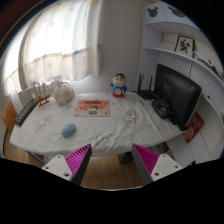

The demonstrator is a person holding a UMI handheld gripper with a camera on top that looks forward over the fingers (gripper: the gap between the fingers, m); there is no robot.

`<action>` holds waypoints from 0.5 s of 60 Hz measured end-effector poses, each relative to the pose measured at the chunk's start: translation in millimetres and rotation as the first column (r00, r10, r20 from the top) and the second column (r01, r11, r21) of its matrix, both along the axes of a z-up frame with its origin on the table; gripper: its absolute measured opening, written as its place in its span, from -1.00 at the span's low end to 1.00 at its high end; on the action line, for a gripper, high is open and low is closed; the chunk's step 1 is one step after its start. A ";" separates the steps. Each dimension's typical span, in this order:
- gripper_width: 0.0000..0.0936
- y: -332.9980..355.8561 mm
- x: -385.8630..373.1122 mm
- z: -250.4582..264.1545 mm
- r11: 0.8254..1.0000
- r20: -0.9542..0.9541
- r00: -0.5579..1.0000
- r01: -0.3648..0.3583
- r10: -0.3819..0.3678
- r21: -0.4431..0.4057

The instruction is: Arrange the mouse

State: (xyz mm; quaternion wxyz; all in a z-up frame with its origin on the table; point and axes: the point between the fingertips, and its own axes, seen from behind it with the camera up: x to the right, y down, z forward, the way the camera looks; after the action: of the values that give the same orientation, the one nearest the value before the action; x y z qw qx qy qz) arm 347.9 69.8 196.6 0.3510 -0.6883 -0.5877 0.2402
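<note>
A small light-blue mouse (68, 130) lies on the white-covered table (110, 128), toward its front left. My gripper (112, 162) is well back from the table, over the wooden floor, with its two magenta-padded fingers (78, 160) spread wide apart and nothing between them. The mouse is beyond the left finger, far out of reach.
On the table stand a black monitor (178, 92) at the right, a cartoon figurine (119, 85) at the back, an orange-edged mat (92, 107) in the middle, and clear containers (62, 93) and a rack at the left. White shelves (180, 50) fill the right wall. Curtained windows are behind.
</note>
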 end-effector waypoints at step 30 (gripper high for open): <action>0.81 -114.1 -27.4 -37.7 0.983 0.003 0.985 -0.174 0.174 -0.051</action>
State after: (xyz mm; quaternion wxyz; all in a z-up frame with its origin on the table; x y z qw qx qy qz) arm 320.5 -44.3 158.9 0.3090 -0.6437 -0.6407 0.2822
